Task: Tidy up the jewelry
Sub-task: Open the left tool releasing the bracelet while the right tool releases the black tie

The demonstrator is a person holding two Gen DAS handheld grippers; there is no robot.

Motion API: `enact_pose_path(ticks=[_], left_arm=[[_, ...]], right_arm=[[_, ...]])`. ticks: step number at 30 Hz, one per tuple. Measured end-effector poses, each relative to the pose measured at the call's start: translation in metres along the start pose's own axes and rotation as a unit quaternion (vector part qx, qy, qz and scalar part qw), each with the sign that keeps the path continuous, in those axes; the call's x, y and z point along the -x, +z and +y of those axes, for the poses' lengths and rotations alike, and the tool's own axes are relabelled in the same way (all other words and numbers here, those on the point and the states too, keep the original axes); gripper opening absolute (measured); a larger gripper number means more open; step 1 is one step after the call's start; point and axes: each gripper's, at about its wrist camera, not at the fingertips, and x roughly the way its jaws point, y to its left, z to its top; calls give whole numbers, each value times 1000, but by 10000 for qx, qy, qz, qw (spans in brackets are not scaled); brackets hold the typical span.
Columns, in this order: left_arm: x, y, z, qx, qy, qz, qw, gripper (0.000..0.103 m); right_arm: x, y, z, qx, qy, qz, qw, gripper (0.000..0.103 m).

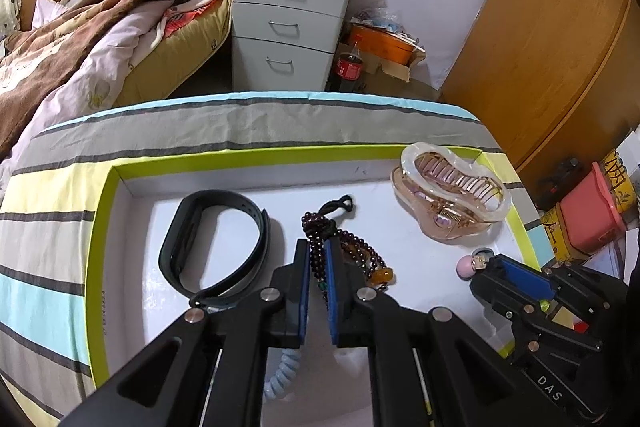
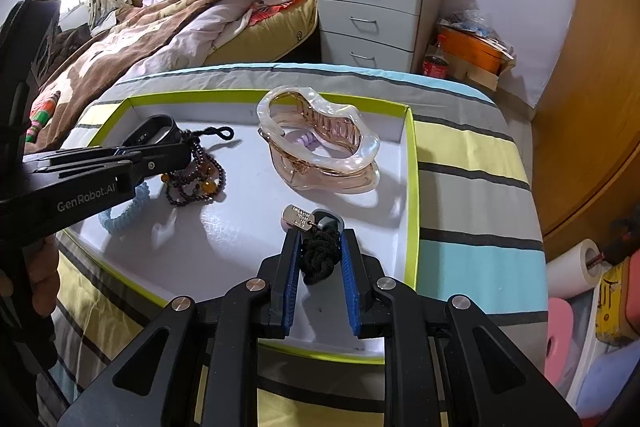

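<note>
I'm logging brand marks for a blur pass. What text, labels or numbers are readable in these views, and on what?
"GenRobot.AI": side of the left gripper, white print.
"DAS": body of the right gripper; further letters cut off.
Metal tag: stamped lines, too small to read.
Yellow tin: large character, not legible.
Cola bottle: label blurred.

In the white, green-rimmed tray (image 1: 120, 187), a dark bead bracelet (image 1: 360, 247) with amber beads lies bunched between the left fingers (image 1: 302, 267), a black band (image 1: 216, 247) left of them, a pearly hair claw (image 1: 452, 195) beyond the right fingers (image 2: 290, 267), which flank a black knotted cord (image 2: 320, 255) bearing a metal tag (image 2: 298, 217).
</note>
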Motion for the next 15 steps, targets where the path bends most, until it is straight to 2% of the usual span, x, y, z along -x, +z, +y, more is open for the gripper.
enact_pose_path(ticks=[2, 5, 8, 15], left_arm=[[1, 0, -1, -19, 15, -12, 10000, 15], [4, -1, -2, -44, 34, -48, 10000, 28], [5, -1, -2, -35, 21, -44, 10000, 31], [23, -4, -5, -64, 29, -206, 9998, 49]], right_arm=[[1, 0, 0, -26, 7, -14, 10000, 23], [3, 0, 1, -66, 27, -47, 10000, 32], [4, 0, 1, -98, 28, -48, 9999, 32], [15, -1, 1, -177, 68, -186, 9996, 36]])
